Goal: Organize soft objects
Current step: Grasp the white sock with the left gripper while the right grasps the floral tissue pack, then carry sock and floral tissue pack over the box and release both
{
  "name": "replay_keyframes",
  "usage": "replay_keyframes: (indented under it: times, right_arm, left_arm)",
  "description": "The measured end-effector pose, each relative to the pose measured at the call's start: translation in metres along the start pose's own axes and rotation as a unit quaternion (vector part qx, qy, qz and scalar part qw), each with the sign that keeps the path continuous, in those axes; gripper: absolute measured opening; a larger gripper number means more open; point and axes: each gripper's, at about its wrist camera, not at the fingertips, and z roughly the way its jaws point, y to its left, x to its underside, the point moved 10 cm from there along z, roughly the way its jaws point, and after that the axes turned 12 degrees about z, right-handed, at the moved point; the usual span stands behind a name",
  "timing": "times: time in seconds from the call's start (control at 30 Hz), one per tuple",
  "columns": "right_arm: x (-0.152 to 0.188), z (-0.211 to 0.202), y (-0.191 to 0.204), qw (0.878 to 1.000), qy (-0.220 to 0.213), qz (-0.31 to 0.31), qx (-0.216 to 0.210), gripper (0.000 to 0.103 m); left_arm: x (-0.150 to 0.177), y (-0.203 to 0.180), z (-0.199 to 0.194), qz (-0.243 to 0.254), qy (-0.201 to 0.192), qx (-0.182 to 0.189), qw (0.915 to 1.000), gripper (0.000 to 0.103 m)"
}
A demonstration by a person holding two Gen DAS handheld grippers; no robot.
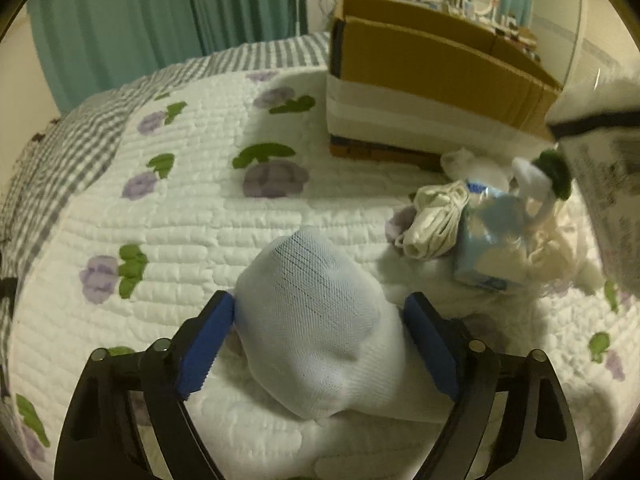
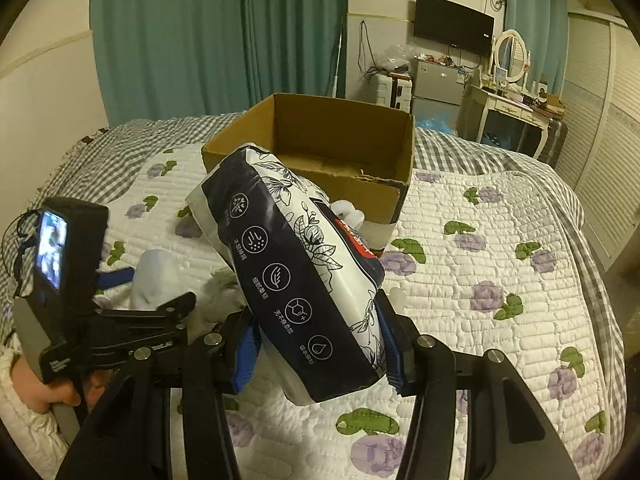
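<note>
My left gripper (image 1: 320,340) straddles a pale blue-white sock (image 1: 316,328) lying on the quilt; the left pad touches it, the right pad stands slightly off. My right gripper (image 2: 316,356) is shut on a black-and-white tissue pack (image 2: 296,268) and holds it above the bed, in front of the open cardboard box (image 2: 320,144). The pack also shows at the right edge of the left wrist view (image 1: 612,184). The box (image 1: 420,80) stands at the far right there. The left gripper and sock show at the left of the right wrist view (image 2: 120,276).
A pile of soft items lies right of the sock: a rolled cream cloth (image 1: 436,216), a light blue packet (image 1: 492,244), white fluffy pieces (image 1: 560,252). The flowered quilt (image 2: 500,280) covers the bed. Teal curtains (image 2: 200,32), a dressing table (image 2: 508,108) and a TV (image 2: 454,24) stand behind.
</note>
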Motion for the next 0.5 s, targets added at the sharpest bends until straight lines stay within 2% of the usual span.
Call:
replay_keyframes:
  times: [0.03,0.1,0.2,0.33,0.5]
  right_arm:
    - [-0.001,-0.001,0.0,1.0,0.0,0.002,-0.003,0.051]
    - [-0.001,-0.003,0.0,1.0,-0.002,0.004,-0.005,0.051]
    - [-0.002,-0.009,0.001,1.0,-0.004,0.01,-0.014,0.051]
    - [-0.006,-0.022,0.006,1.0,-0.008,0.013,-0.021,0.051]
    - [-0.022,-0.051,0.015,0.998,-0.028,0.02,-0.043,0.05]
  left_arm:
    - [0.0,-0.002,-0.001,0.006,-0.001,0.001,1.0,0.079]
    - [0.001,-0.003,-0.005,0.012,-0.004,-0.001,0.9999,0.065]
    - [0.004,-0.002,-0.014,0.011,-0.006,0.001,0.9999,0.055]
    - [0.001,0.002,-0.036,0.008,-0.021,-0.002,0.9997,0.052]
    - [-0.023,0.009,-0.09,0.004,-0.073,0.002,0.9973,0.052]
